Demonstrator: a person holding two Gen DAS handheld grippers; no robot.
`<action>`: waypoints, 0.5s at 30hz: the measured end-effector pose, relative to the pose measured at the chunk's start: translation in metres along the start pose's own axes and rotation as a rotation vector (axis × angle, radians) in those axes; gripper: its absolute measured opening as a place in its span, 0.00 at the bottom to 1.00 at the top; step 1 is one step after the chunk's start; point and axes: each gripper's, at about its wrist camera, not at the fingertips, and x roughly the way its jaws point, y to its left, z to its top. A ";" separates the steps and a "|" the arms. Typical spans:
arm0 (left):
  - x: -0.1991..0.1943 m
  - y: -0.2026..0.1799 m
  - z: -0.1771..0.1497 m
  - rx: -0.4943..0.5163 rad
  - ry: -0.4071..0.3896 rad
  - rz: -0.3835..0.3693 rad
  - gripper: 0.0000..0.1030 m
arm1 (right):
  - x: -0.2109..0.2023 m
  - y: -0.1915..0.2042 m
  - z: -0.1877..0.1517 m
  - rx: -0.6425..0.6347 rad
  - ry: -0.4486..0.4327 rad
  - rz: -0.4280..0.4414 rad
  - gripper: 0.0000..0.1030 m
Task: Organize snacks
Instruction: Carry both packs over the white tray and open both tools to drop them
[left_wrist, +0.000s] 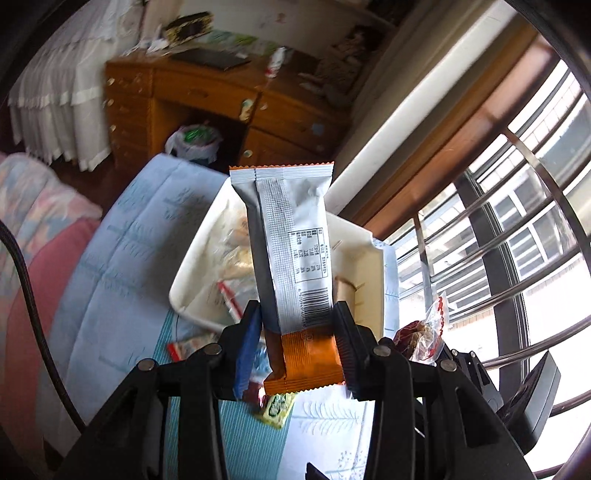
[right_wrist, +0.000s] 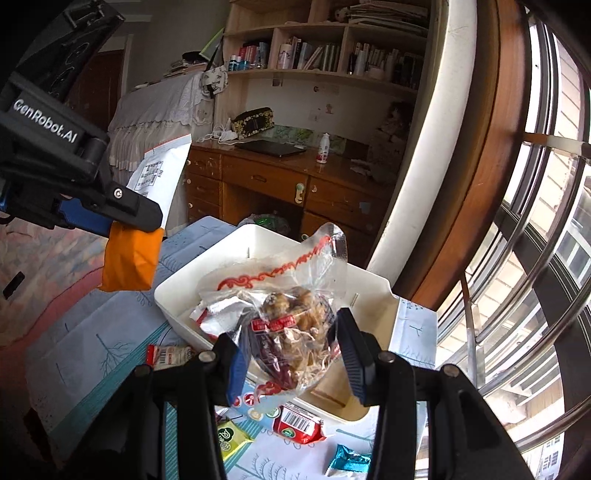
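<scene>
While my left tool (left_wrist: 299, 332) clamps the bar (left_wrist: 291, 236) and my right tool (right_wrist: 291, 354) pinches the crinkly bag (right_wrist: 288, 317) above the bin (right_wrist: 177, 291), either could slip out and miss it

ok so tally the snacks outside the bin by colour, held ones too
orange and silver bar, in left gripper: 1
clear bag, in right gripper: 1
red packets on the cover: 2
green packet: 1
teal packet: 1
total: 6
Anything under the bag or inside the bin is too hidden to count.
</scene>
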 end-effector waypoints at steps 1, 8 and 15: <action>0.004 -0.005 0.002 0.022 -0.009 -0.011 0.37 | 0.002 -0.003 0.000 0.013 0.003 -0.008 0.43; 0.036 -0.021 0.011 0.153 -0.032 -0.108 0.37 | 0.021 -0.026 -0.004 0.120 0.062 -0.040 0.43; 0.080 -0.033 0.011 0.250 0.006 -0.100 0.37 | 0.054 -0.052 -0.023 0.291 0.144 -0.012 0.44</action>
